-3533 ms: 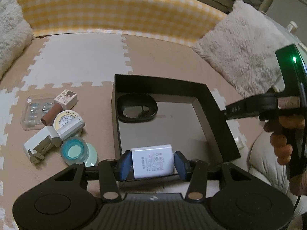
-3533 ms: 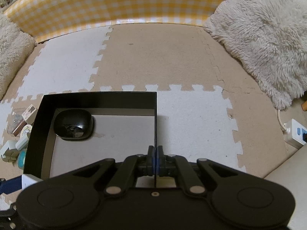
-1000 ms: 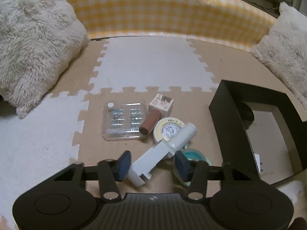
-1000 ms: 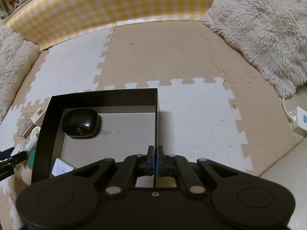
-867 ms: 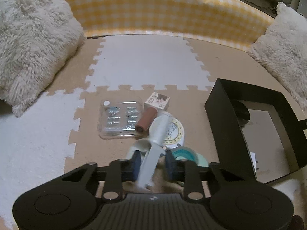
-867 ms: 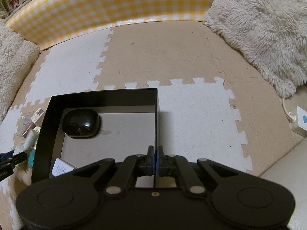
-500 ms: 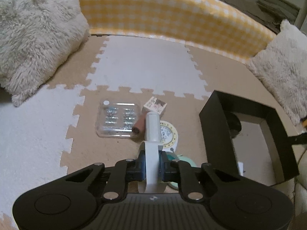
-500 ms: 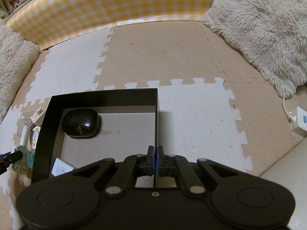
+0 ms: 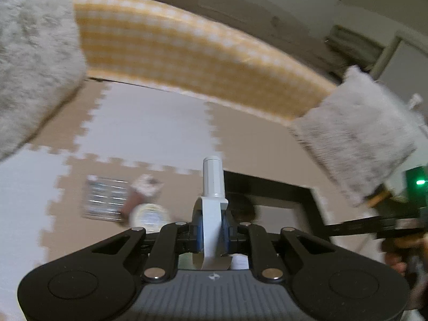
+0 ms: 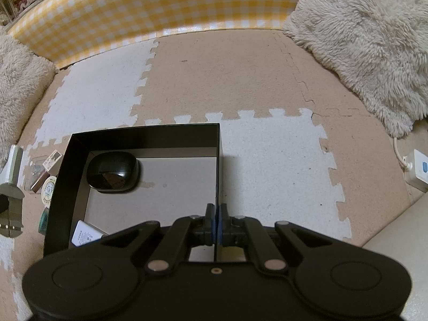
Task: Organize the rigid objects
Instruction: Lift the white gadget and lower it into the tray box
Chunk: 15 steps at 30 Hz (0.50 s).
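Black open-topped box (image 10: 145, 133) sits on the beige-and-white foam puzzle mat (image 10: 267, 176), the biggest of the task things, with a yellow checked bolster (image 10: 160, 8) along the far edge of the mat and fluffy cream cushions (image 10: 361, 32) at either end. Inside the box lie a glossy black rounded case (image 10: 112, 172) in the far left corner and a small white labelled pack (image 10: 85, 236) near the front left corner. The right gripper (image 10: 216, 222) has its fingers pinched tight on the box's right wall, blue pads pressed to either side of the thin black panel. The left gripper (image 9: 212, 230) is clamped on a white plastic tool with a cylindrical handle (image 9: 213, 187), which stands clear of the mat, its round end pointing away from the camera; in the right wrist view it shows at the far left edge, left of the box. On the mat to the left of the box, blurred in the left wrist view, lie a clear blister pack (image 9: 104, 200), a small printed carton (image 9: 147, 184), a brown cylinder (image 9: 128, 208), a round white disc with printing (image 9: 151, 215) and a teal round thing (image 10: 44, 220) just beside the box's left wall. A white power strip (image 10: 416, 169) lies at the mat's right edge.
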### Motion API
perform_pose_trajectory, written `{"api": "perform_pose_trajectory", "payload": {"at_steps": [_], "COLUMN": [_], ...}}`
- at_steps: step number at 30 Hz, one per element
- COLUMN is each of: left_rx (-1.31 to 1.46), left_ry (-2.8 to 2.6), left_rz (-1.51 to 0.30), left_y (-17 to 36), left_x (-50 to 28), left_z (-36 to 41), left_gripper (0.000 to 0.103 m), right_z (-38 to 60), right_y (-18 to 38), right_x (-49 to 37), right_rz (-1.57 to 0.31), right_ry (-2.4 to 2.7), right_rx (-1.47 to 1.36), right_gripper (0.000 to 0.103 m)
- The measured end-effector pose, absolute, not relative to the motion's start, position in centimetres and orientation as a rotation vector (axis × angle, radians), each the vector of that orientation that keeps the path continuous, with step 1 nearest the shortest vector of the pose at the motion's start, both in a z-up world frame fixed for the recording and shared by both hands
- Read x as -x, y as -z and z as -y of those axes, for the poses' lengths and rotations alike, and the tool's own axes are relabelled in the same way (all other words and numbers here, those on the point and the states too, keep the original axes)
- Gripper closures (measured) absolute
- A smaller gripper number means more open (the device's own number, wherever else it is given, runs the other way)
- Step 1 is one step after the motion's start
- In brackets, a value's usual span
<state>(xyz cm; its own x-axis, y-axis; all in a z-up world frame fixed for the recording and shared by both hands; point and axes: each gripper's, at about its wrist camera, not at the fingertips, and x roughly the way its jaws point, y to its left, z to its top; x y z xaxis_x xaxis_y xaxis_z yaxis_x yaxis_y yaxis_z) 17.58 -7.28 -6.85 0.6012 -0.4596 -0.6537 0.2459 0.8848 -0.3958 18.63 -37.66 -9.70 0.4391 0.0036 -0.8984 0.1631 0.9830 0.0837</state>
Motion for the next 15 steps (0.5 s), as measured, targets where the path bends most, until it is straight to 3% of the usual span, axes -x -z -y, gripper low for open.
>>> {"api": "perform_pose_trajectory", "payload": {"at_steps": [15], "left_rx": [0.436], "left_ry": [0.601], "left_rz": [-0.928], "left_y": [11.4], "left_x": [-19.2], "left_z": [17.8], "left_gripper": [0.087], "right_z": [37.8], "right_y": [9.7], "right_x": [-18.7], "right_rz": [-1.114], "right_ry": [0.097], "right_rx": [-0.180], "right_gripper": [0.100]}}
